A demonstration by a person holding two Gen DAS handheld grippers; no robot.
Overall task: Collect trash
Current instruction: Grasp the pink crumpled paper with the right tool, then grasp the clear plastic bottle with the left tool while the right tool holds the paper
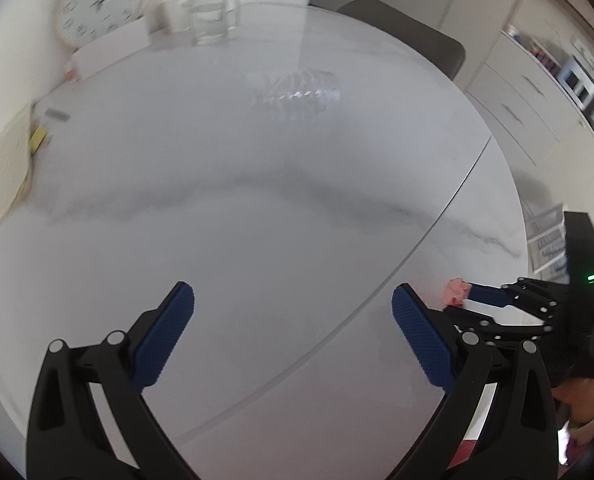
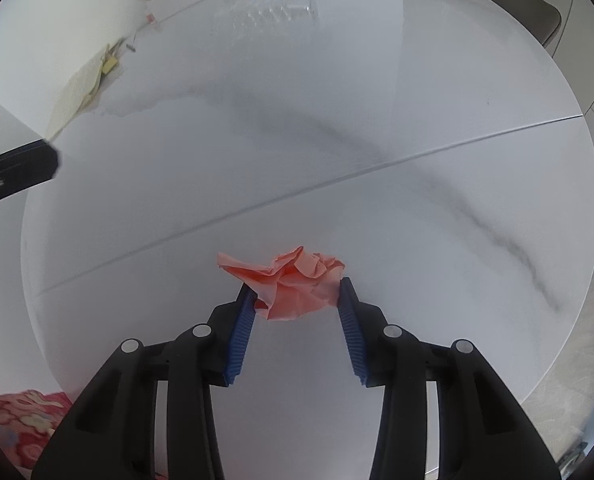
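Each camera sat behind its own claw, looking forward and down along the fingers, close above the white counter (image 1: pixel 297 208). The left view faced the wall clock (image 1: pixel 101 2) and caught the right claw (image 1: pixel 463 300) at its right edge. Both views shared the counter, clock and glasses (image 1: pixel 213 14).

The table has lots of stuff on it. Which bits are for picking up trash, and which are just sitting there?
For the job:
crumpled pink paper, pinched between the right gripper pads
left gripper, open, holding nothing

Just lying about:
clock
glass jar
clear plastic tray
cream papers at the table edge
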